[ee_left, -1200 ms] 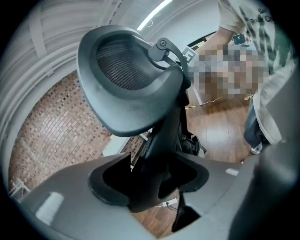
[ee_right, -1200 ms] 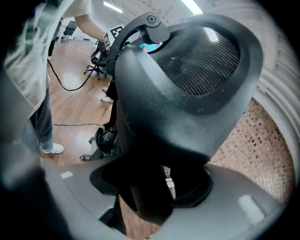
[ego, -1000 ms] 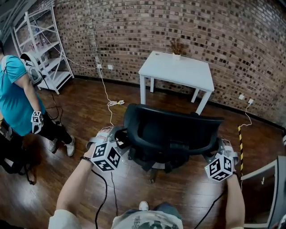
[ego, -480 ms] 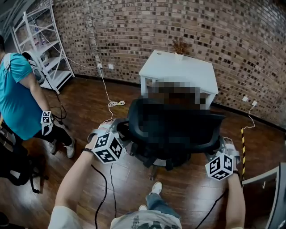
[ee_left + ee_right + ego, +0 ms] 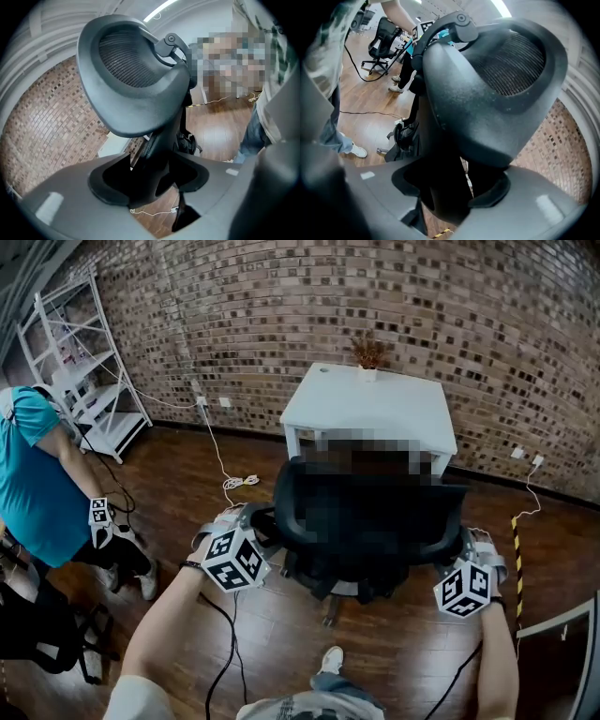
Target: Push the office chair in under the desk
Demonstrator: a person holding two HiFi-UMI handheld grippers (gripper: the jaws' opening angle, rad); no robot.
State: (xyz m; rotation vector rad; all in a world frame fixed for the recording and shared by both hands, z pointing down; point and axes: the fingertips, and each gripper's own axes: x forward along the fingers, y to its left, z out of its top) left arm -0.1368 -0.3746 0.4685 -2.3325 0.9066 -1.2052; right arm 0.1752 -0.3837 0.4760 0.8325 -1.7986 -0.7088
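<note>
Head view, from left to right. At the far left a person in a teal shirt (image 5: 33,474) stands on the dark wood floor (image 5: 178,474), near a white shelf unit (image 5: 89,362) against the brick wall (image 5: 281,306). A white cable (image 5: 239,457) lies coiled on the boards.

Next comes the left gripper (image 5: 255,521), held against the left edge of the backrest of a black office chair (image 5: 370,512). The chair stands in the middle, its back towards the camera, just in front of a white desk (image 5: 370,409) that has a small dried plant (image 5: 368,352) at its far edge. Whether the seat is under the desk top cannot be told from here. The right gripper (image 5: 466,545) is at the backrest's right edge.

Only the gripper views show the grip. In the left gripper view the jaws are clamped on the dark edge frame of the backrest, with the mesh headrest looming above. In the right gripper view the jaws have just been closing a little and press on the opposite edge frame.

The right gripper view also shows a second office chair (image 5: 384,35) far behind, which the head view does not show. The desk top and the plant show plainly only in the head view.
</note>
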